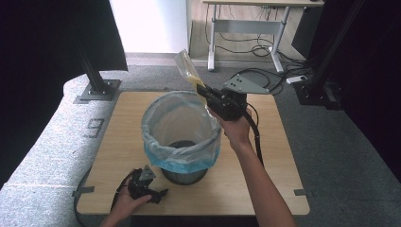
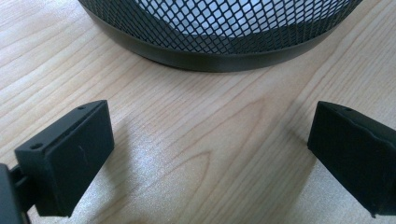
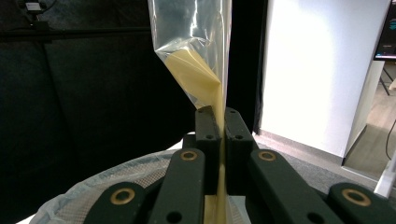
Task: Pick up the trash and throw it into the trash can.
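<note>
The right gripper [image 1: 204, 92] has its jaws pinched tight on a clear plastic packet [image 3: 196, 56] with a yellow sheet inside, gripped by its lower end so that it stands up and away from the jaws. In the high view the packet [image 1: 187, 68] sits above the far rim of the black mesh wastebasket [image 1: 182, 137], whose pale blue liner bag [image 1: 156, 151] is folded down over the rim. So the pick-up looks done and the carry nearly so; what seems left is to bring the packet over the opening and let it drop inside. The left gripper [image 1: 153, 191] rests low on the wooden table [image 1: 274, 156] just beside the basket's base [image 2: 210, 58], its jaws spread wide with nothing between them, apparently waiting.
</note>
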Demonstrator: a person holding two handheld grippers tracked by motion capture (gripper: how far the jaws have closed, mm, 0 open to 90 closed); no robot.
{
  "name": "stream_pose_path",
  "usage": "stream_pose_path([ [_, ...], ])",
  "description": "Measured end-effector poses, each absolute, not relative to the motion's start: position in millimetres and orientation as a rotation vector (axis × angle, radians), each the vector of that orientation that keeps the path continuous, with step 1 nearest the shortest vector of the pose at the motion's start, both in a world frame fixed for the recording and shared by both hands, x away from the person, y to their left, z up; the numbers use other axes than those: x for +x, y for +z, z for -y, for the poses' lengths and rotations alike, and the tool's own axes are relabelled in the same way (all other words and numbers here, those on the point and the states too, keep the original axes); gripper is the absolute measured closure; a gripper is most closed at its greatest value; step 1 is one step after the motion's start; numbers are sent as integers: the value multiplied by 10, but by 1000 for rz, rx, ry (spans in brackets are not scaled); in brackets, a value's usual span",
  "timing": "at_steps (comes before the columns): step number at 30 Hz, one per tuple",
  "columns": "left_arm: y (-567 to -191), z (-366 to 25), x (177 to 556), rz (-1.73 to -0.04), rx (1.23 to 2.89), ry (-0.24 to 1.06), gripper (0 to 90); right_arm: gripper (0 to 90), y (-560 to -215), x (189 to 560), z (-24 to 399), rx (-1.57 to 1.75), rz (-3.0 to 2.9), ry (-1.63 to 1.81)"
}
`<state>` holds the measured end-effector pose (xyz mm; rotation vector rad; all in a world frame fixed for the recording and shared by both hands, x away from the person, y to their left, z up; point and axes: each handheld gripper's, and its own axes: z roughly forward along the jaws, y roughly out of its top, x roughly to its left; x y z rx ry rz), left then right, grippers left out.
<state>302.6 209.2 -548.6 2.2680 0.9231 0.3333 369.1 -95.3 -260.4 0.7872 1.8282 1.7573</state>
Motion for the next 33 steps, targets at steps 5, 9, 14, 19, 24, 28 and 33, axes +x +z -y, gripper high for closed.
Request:
stream_pose_path([
  [5,-5486,-2092,3026,-923,2268,333,1,867,-2611,3707,895,786,-1838,1759],
  [9,-5486,-2092,3026,-923,2268,333,1,867,-2629,3725,793,770,-1862,1744],
  [14,-5486,-2092,3025,-922,2268,333,1,866,-2622,3738,724,763,-1871,1747],
  [19,-5484,-2093,3024,-921,2271,330,1,865,-2619,3746,654,754,-1882,1750],
  [24,-5484,-2094,3023,-920,2271,329,1,863,-2642,3754,609,752,-1896,1739],
  [28,-5484,-2093,3023,-920,2271,329,2,856,-2646,3763,607,752,-1899,1738],
  [33,-5484,-2094,3023,-919,2271,330,1,390,-2670,3799,614,771,-1888,1668],
])
